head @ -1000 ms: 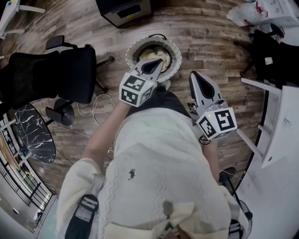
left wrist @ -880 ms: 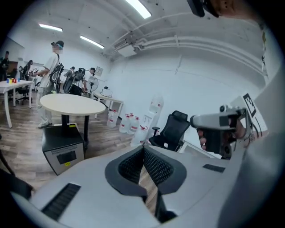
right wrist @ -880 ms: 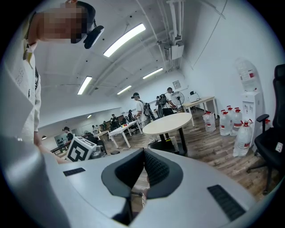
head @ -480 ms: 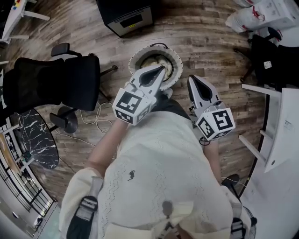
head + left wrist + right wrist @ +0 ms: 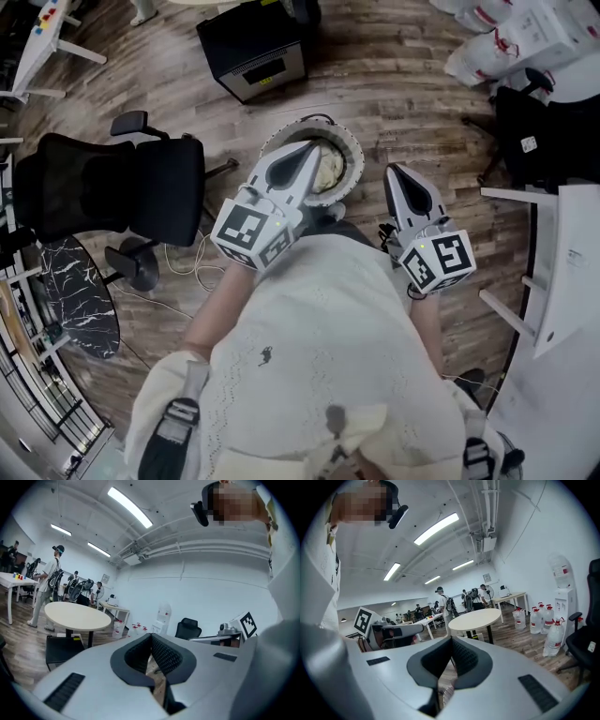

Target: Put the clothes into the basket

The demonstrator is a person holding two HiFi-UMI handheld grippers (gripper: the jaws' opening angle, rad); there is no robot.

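Observation:
A round white basket (image 5: pixel 350 142) stands on the wood floor in front of me, with cream clothes (image 5: pixel 330 171) lying inside it. My left gripper (image 5: pixel 316 149) is lifted above the basket's left part, pointing almost level. Its jaws are shut with nothing between them (image 5: pixel 151 636). My right gripper (image 5: pixel 392 171) hangs to the right of the basket, over bare floor. The right gripper view shows its tips meeting (image 5: pixel 451 640) and no cloth held. The basket's near side is hidden behind the left gripper.
A black office chair (image 5: pixel 122 183) stands left of the basket and a black box (image 5: pixel 251 52) behind it. A dark marble table (image 5: pixel 70 295) is at the far left, a white table (image 5: pixel 572 253) at the right. Cables (image 5: pixel 187 244) trail on the floor. Water bottles (image 5: pixel 543 620) stand farther off.
The left gripper has risen from the basket toward the camera and looms larger, still shut and empty. The right gripper has lifted a little.

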